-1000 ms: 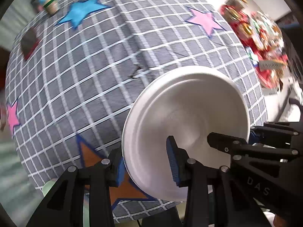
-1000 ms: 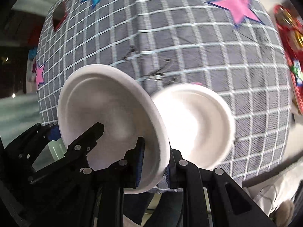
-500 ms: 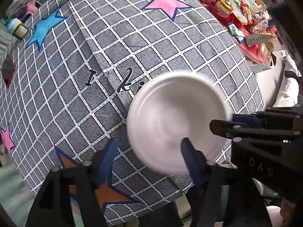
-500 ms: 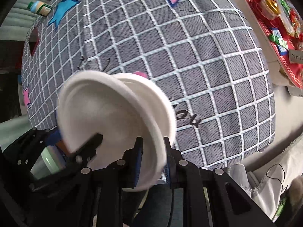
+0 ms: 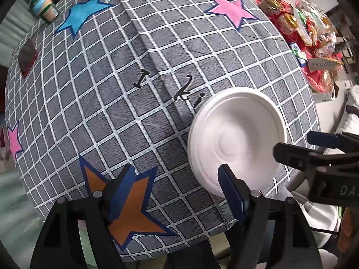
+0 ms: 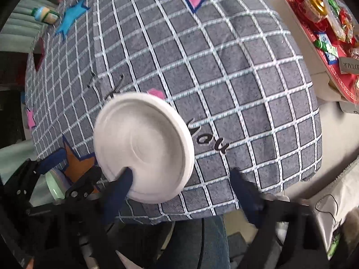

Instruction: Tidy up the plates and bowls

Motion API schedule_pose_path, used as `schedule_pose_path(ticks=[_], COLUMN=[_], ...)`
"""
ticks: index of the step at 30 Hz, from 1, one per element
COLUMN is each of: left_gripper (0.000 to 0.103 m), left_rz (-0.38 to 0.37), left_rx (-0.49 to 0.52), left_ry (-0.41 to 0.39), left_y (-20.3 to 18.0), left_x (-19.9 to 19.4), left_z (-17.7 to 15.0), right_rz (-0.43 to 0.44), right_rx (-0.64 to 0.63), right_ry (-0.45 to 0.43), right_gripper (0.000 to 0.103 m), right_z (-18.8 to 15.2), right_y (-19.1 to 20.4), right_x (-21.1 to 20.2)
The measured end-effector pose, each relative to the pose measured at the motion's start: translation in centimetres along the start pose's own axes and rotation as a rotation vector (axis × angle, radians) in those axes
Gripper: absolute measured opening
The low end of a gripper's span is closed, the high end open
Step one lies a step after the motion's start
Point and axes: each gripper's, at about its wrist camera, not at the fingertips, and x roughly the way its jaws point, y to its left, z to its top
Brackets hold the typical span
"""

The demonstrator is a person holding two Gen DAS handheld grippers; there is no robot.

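Note:
Two white foam plates lie stacked near the front edge of the table, on a grey checked cloth with coloured stars. My left gripper points down just left of the stack. Its jaws are opening with only cloth between them, and its right finger overlaps the stack's near rim. In the right wrist view the stack sits at the left. My right gripper is above its near edge with jaws opening wide. Its left finger is over the rim, not pressing on it.
A green-lidded jar stands at the far left of the table. A red tray of wrapped sweets lies beyond the table's right edge. Past the near edge are a pale green round thing and a person's jeans leg.
The right gripper carried its tilted plate left onto the other plate, then let go and spread wide. The left gripper released its plate, opened and drew left of the stack.

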Motion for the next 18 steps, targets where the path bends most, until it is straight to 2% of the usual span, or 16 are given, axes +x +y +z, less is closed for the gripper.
schedule_pose_path(ticks=[6,8,9,18], left_gripper=[0.079,0.079,0.079,0.079], left_rz=[0.016,0.021,0.022,0.019], left_rx=[-0.008,-0.014,-0.02,-0.051], left_ry=[-0.01,-0.013,-0.012,0.0], left_y=[0.8,0.9,1.3,1.5], left_x=[-1.1,-1.3,-1.7,-1.6], left_z=[-0.7,-0.8,-1.0,-0.8], right_rz=[-0.001,-0.009,-0.015,-0.052], right_rx=[0.02,0.019,0.017,-0.009], right_ry=[0.021,0.033,0.031,0.007], right_gripper=[0.09,0.102,0.103,0.103], right_z=[0.4,0.2,0.1,-0.4], right_y=[-1.6,-1.9,-1.7,-1.9], right_x=[-0.3,-0.3,-0.2,-0.7])
